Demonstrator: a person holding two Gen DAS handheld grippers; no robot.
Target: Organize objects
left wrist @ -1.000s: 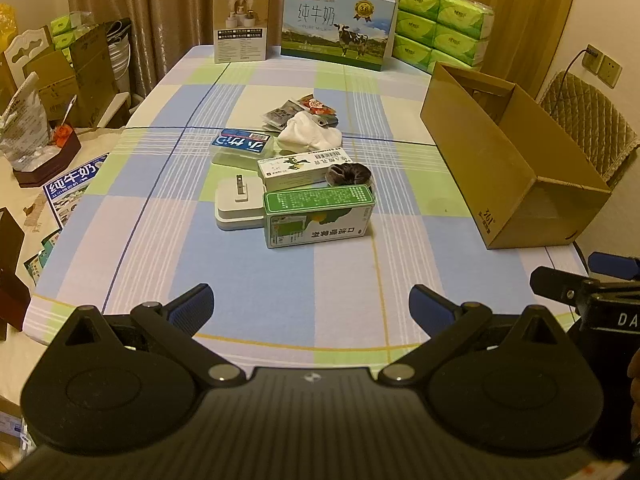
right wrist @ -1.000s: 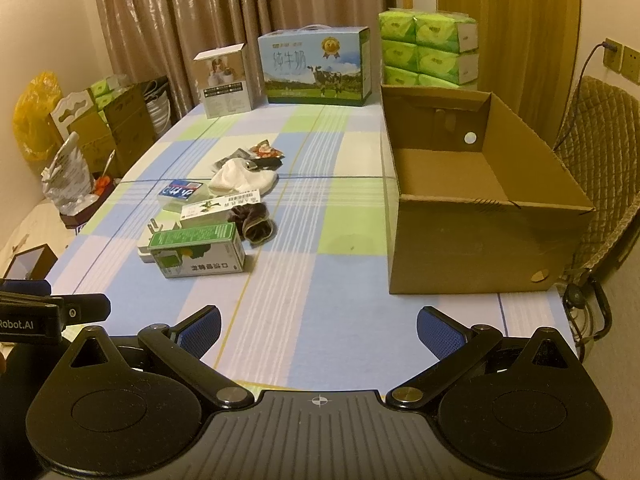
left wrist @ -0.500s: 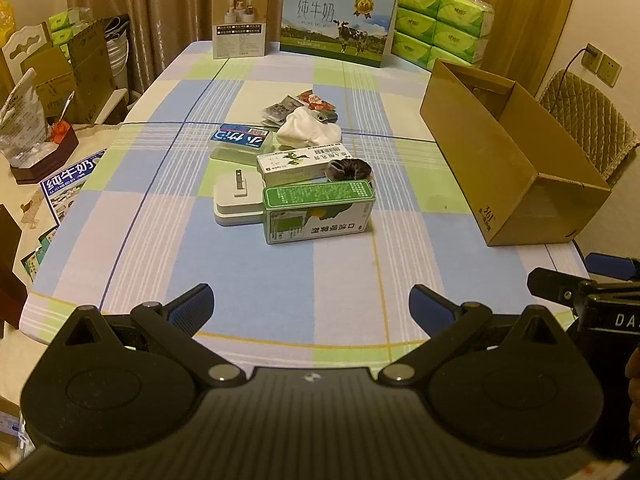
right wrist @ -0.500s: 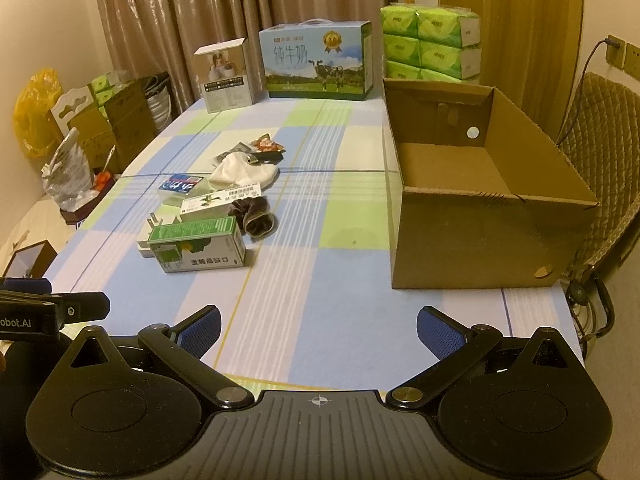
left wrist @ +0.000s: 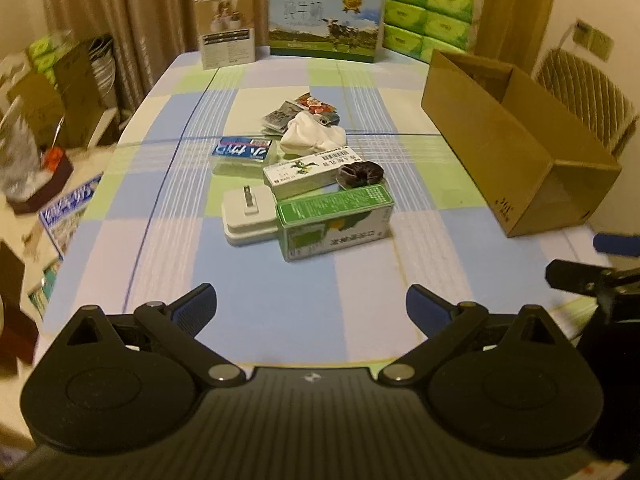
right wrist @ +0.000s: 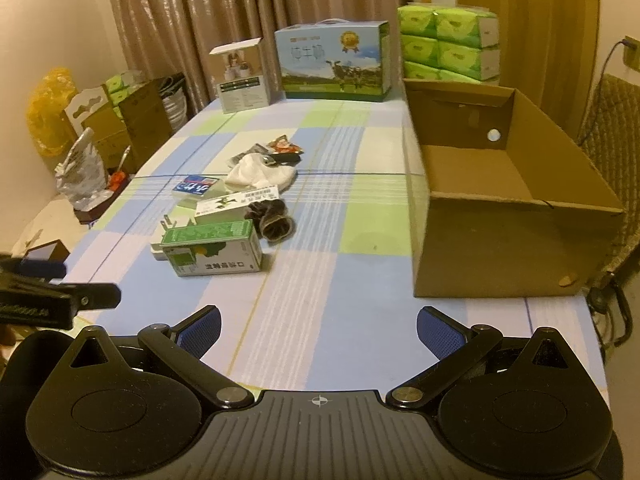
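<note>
left tool [left wrist: 311,307] hangs over the worktop [left wrist: 256,280], jaws wide and just easing inward, nothing between them; the green carton [left wrist: 335,220] lies ahead. right tool [right wrist: 318,326] gapes empty. only its view looks into the cardboard box [right wrist: 508,216], ahead to its right, bare inside.

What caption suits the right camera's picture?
Open tool faces a cluttered checked table beside an empty cardboard box.

Both wrist views look down and forward over the desk [left wrist: 280,300] from its near edge. The left view faces the central clutter; the right view sits nearer the cardboard box [right wrist: 500,240]. Both share the clutter, the box and the far curtains [right wrist: 240,20].
</note>
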